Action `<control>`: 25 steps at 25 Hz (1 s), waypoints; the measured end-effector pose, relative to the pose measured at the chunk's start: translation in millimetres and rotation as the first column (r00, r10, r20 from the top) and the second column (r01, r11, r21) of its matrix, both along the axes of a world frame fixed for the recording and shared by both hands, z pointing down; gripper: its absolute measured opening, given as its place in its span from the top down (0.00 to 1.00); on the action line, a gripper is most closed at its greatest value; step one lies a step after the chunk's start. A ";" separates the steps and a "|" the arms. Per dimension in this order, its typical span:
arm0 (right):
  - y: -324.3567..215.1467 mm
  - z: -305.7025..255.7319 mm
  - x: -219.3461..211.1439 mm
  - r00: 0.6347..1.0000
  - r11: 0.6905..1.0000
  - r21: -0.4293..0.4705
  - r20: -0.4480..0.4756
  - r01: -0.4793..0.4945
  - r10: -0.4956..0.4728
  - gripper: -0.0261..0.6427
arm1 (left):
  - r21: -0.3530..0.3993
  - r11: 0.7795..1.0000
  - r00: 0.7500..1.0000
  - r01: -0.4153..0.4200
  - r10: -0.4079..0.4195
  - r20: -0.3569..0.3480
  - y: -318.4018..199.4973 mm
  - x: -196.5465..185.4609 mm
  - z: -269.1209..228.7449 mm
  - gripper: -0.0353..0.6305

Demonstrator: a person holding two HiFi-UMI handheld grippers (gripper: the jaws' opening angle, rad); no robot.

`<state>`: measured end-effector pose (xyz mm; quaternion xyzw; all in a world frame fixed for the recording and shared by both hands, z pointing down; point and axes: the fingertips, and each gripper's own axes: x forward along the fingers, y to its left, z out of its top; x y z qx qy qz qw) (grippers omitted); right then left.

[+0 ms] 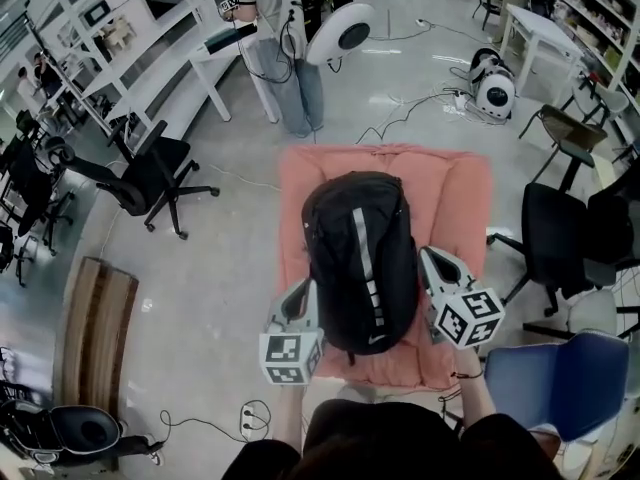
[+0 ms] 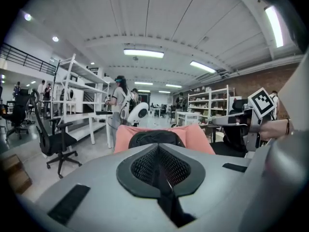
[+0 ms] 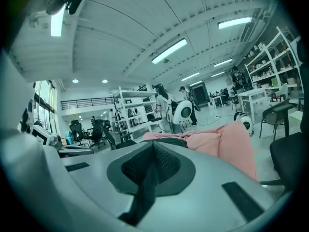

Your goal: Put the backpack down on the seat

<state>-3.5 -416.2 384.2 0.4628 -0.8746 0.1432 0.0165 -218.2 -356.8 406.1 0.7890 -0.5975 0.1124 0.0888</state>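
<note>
1. Left gripper (image 1: 306,293): my jaws are closed, pads pressed together along the centre line in the left gripper view (image 2: 158,148). A dark band, the left strap (image 2: 170,203), runs out of the seam towards the camera and is pinched between the pads. The marker cube sits at the near end of this gripper in the head view.

2. Right gripper (image 1: 428,260): my jaws are likewise closed in the right gripper view (image 3: 153,147). A second dark band, the right strap (image 3: 139,197), is clamped in the seam and trails down towards the camera.

3. Backpack (image 1: 360,258): black, with a pale stripe down its middle. It lies lengthwise between my two grippers, over the near half of the seat (image 1: 460,208), a pink cushion. Its lower end is level with my jaw tips. Whether its underside touches the cushion cannot be told from any view. In both gripper views its dark top (image 2: 155,138) (image 3: 166,141) shows just beyond the jaw tips, with the pink cushion (image 2: 195,135) (image 3: 231,139) behind it.

4. Surroundings: a black office chair (image 1: 150,173) stands well left of the seat, a blue chair (image 1: 545,383) is near my right hand, and a person (image 1: 285,58) stands beyond the far edge of the cushion beside white shelving (image 1: 130,38).
</note>
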 end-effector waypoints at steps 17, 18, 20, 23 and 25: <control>69.0 -101.4 31.8 0.998 0.968 0.250 0.041 0.029 -0.040 0.94 | 0.219 0.976 0.999 -0.001 -0.007 0.033 61.9 8.1 -94.7 0.93; 71.4 -104.9 34.9 0.998 0.966 0.256 0.045 0.023 -0.036 0.94 | 0.225 0.974 1.000 0.008 -0.014 0.027 64.8 6.9 -97.6 0.93; 75.3 -110.2 39.7 0.998 0.964 0.266 0.049 0.011 -0.025 0.94 | 0.237 0.971 0.999 0.019 -0.025 0.022 70.2 4.8 -103.2 0.93; 80.2 -112.6 43.4 0.999 0.961 0.276 0.047 0.004 -0.017 0.94 | 0.250 0.967 0.999 0.038 -0.046 0.026 77.5 0.8 -107.5 0.93; 80.9 -112.6 43.9 0.999 0.960 0.281 0.043 0.006 -0.019 0.94 | 0.256 0.965 0.998 0.048 -0.058 0.030 79.0 -1.9 -108.3 0.93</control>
